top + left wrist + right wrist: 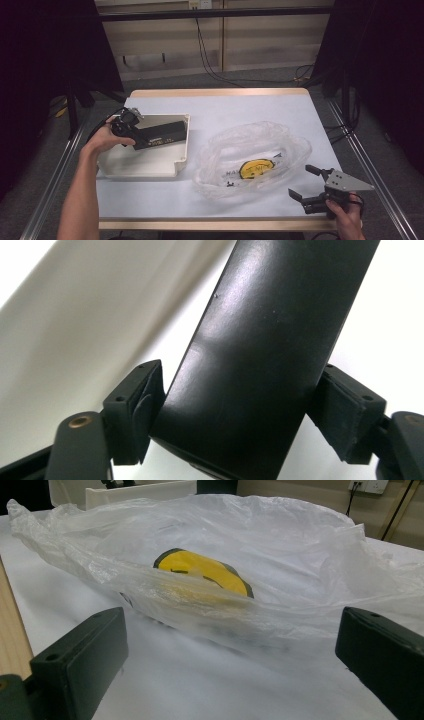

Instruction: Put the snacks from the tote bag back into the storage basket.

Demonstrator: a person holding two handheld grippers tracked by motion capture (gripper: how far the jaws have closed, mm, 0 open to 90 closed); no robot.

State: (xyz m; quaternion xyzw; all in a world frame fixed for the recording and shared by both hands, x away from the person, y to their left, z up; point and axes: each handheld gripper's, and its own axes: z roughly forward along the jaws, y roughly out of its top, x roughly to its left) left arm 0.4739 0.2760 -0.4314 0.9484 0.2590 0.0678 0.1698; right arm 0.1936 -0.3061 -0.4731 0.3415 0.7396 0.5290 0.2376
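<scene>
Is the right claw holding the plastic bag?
No, the right claw stands open beside the plastic bag, apart from it.

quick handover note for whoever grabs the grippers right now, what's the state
Left gripper: over the white box, jaws astride the black flat device; pads look just off its sides, so treat it as let go.
Right gripper: open, holding nothing, at the near right of the table, facing the clear plastic bag.
Done: device lies in the box. Bag with the yellow label lies open beside the box.
Left: probably back the left gripper out; next step with the bag is unclear.
</scene>
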